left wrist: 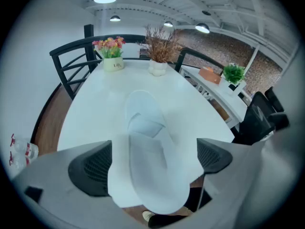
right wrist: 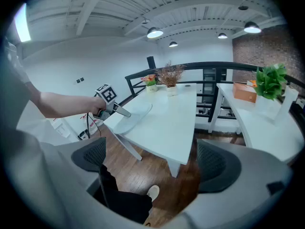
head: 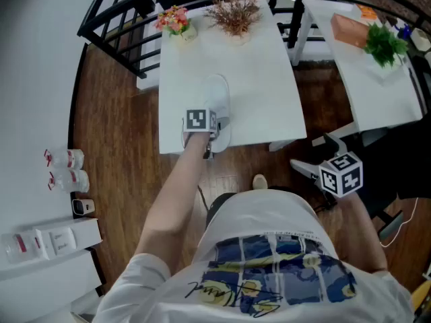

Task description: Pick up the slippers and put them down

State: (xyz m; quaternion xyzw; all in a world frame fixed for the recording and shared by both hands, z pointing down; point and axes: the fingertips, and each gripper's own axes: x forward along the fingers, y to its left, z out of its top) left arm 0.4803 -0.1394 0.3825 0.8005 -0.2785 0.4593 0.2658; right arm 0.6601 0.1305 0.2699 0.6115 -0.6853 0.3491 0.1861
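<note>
The left hand-held gripper is straddling the heel of the slipper, jaws spread wide and pads not visibly pressing. In my judgement it is needing to close squarely across the sole before lifting. The slipper is lying flat at the table's 6 o'clock edge, heel overhanging, toe toward 12. It is plain white and thin, with a broad band. The right hand-held gripper, at 4 o'clock, is hanging spread and empty.

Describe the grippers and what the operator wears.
The left gripper and right gripper both have grey bodies and two dark, mesh-textured fingers. Each carries a white cube with black square markers. Clothing: a white short-sleeved T-shirt with a blue and yellow print.
</note>
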